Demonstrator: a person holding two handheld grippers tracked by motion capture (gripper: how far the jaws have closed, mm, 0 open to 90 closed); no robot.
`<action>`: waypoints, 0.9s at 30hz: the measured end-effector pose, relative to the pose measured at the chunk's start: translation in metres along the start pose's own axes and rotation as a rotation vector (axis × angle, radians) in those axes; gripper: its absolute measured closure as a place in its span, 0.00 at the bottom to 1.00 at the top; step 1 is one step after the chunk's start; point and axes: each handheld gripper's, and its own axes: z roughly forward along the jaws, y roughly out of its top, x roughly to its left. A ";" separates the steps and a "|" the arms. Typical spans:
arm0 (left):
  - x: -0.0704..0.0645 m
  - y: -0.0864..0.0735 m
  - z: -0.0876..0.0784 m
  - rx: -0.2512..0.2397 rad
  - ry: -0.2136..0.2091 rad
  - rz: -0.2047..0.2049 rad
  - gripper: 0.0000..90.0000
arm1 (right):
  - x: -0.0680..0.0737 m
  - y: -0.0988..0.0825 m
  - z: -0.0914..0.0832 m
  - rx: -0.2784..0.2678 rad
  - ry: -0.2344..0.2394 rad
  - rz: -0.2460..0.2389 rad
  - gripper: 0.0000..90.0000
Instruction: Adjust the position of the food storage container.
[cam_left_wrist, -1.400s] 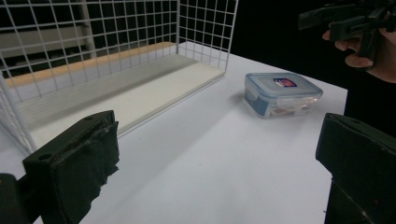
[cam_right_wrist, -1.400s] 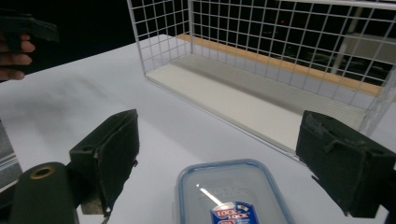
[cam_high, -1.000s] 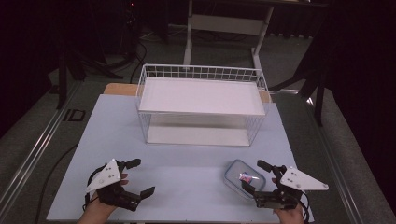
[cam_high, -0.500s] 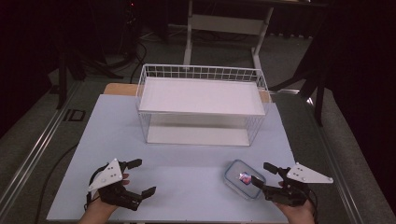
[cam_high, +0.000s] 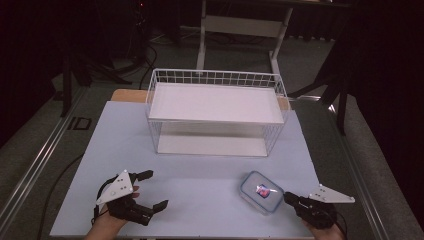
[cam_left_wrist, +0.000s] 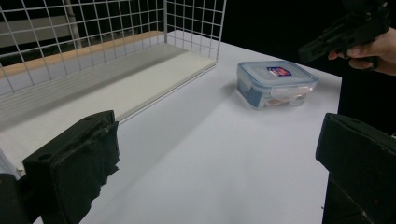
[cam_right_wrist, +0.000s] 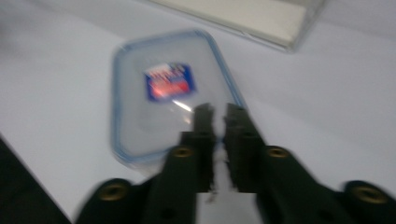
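Note:
A clear lidded food container (cam_high: 262, 192) with a blue rim and a red-and-blue label lies flat on the white table near the front right. My right gripper (cam_high: 288, 198) is low beside the container's right end, pointing at it. In the right gripper view the container (cam_right_wrist: 163, 93) lies just ahead of my right gripper (cam_right_wrist: 215, 110). Its jaws have just closed and stand shut, with nothing between them. My left gripper (cam_high: 156, 190) rests open at the front left, far from the container. From the left gripper view, the container (cam_left_wrist: 275, 84) sits beyond my open left gripper (cam_left_wrist: 217, 154).
A white wire basket (cam_high: 215, 77) with a shelf board stands at the back middle of the table (cam_high: 210, 170). Its mesh wall (cam_left_wrist: 93, 28) is close on the left in the left gripper view. Dark floor and stand legs surround the table.
My right gripper has sunk and slid back toward the table's front right corner, and its jaws have gone from wide open to shut. The left gripper and the container have stayed put.

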 end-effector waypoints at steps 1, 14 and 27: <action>0.000 0.000 0.000 0.002 0.000 0.002 0.00 | -0.001 -0.002 0.002 0.021 0.004 0.003 1.00; 0.000 0.001 0.000 -0.002 -0.005 0.004 0.00 | -0.001 -0.015 0.017 0.136 -0.049 0.019 1.00; -0.001 0.000 0.001 0.003 -0.006 0.007 0.01 | -0.007 0.002 0.045 0.153 -0.041 0.011 1.00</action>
